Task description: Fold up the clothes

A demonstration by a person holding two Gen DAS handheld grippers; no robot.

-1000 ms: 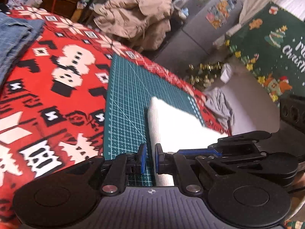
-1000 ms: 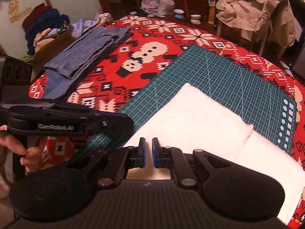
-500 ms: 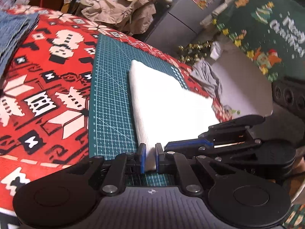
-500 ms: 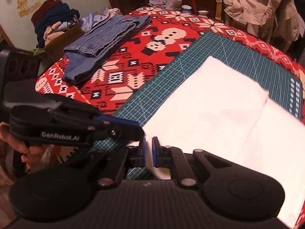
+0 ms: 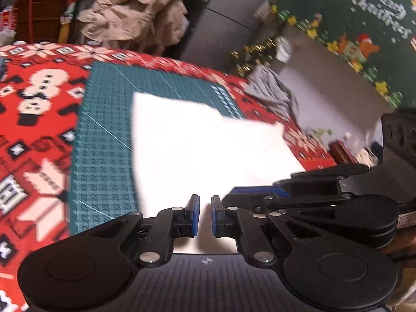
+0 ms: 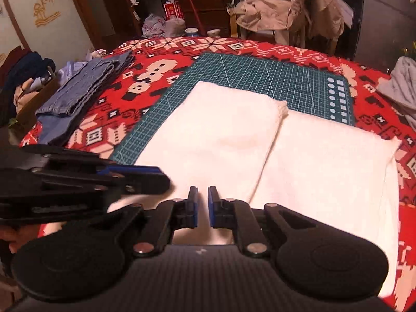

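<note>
A white cloth (image 6: 325,161) lies on the green cutting mat (image 6: 260,75), with a folded layer (image 6: 223,130) over its left half. In the left wrist view the same white cloth (image 5: 197,143) spreads ahead over the mat (image 5: 104,135). My right gripper (image 6: 202,206) is shut on the cloth's near edge, and white fabric fills the narrow gap between its blue pads. My left gripper (image 5: 205,215) is shut on the same edge close beside it. Each gripper shows in the other's view: the left gripper (image 6: 104,179) at the left, the right gripper (image 5: 299,189) at the right.
A red patterned tablecloth (image 6: 161,70) covers the table. Folded jeans (image 6: 85,88) lie at the left, a grey garment (image 6: 403,88) at the right edge. A beige jacket (image 6: 291,5) hangs on a chair behind. A box of clothes (image 6: 23,78) stands beyond the left edge.
Both grippers have slid sideways together along the near edge with the white cloth still pinched in them, and both have rolled. The cloth now lies more squarely ahead.
</note>
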